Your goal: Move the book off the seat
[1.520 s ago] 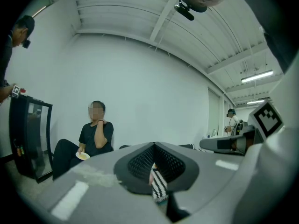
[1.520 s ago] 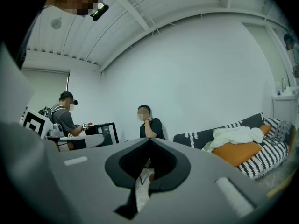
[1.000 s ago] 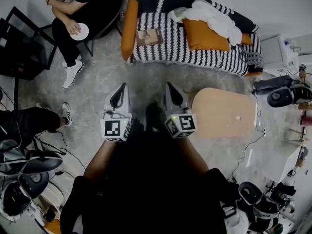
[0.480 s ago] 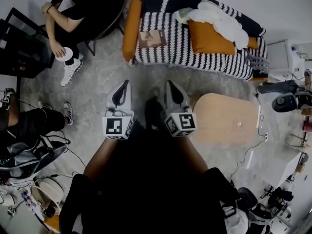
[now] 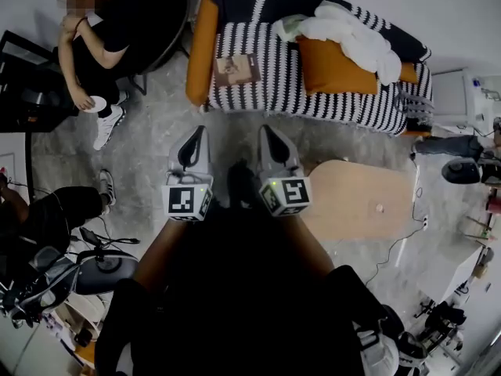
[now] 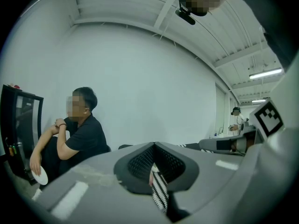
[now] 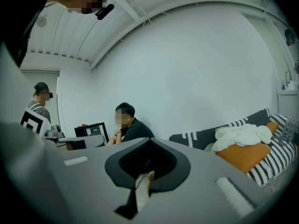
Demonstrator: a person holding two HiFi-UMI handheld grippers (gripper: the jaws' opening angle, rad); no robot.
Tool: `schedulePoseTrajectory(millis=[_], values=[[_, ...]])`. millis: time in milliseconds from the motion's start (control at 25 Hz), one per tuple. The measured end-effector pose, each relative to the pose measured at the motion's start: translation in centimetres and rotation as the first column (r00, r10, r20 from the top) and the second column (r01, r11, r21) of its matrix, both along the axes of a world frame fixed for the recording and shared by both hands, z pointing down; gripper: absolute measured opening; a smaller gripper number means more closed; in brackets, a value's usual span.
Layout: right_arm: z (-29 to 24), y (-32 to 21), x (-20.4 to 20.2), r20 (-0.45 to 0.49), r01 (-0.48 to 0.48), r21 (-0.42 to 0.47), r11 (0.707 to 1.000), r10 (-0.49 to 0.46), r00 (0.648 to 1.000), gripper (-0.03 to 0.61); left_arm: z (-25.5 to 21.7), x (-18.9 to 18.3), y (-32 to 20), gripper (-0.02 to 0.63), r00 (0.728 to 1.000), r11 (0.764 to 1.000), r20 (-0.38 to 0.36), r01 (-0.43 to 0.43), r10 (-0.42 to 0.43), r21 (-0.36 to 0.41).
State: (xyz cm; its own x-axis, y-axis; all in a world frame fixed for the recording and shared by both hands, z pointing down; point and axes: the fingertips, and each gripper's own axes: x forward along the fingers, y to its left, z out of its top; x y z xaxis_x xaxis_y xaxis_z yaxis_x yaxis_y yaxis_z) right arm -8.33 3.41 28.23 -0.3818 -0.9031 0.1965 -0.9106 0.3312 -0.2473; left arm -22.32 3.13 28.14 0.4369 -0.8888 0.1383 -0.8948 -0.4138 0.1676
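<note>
Now, book: I see it flat on the seat of the striped sofa, near the sofa's left end in the head view.
Left gripper: jaws pressed together, nothing between them, over the floor in front of the sofa.
Right gripper: jaws together too, empty, also short of the sofa.
Cushion: orange, on the sofa's right half.
</note>
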Motion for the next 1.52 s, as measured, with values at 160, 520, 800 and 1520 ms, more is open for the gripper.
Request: schedulePoseTrajectory(millis=[160, 520, 800, 1520], values=[[0.5, -2.9, 1.2, -0.011, 0.022, -0.007, 1.000, -0.022, 1.000, 0.008, 0.0, 1.6, -2.8, 0.006, 1.000, 1.000, 0.008, 0.005, -0.005, -0.007], [1.1, -7.0, 4.1, -0.004, 0.087, -0.028, 0.996, -0.087, 0.996, 0.008, -0.2, 5.0, -7.2, 0.006, 0.998, 0.999, 0.034, 0.046, -0.046, -0.020], [2.0, -9.5, 5.3, -0.008, 0.130, -0.045, 0.991, -0.130, 0.991, 0.008, -0.6, 6.7, -9.5, 0.006, 0.995, 0.995, 0.024, 0.097, -0.097, -0.015], [9.3, -18.7, 5.0, -0.006, 0.054, -0.125, 0.991, -0.055, 0.998, 0.008, 6.6, 5.8, -18.5, 0.006, 0.998, 0.993, 0.036, 0.049, -0.045, -0.105]])
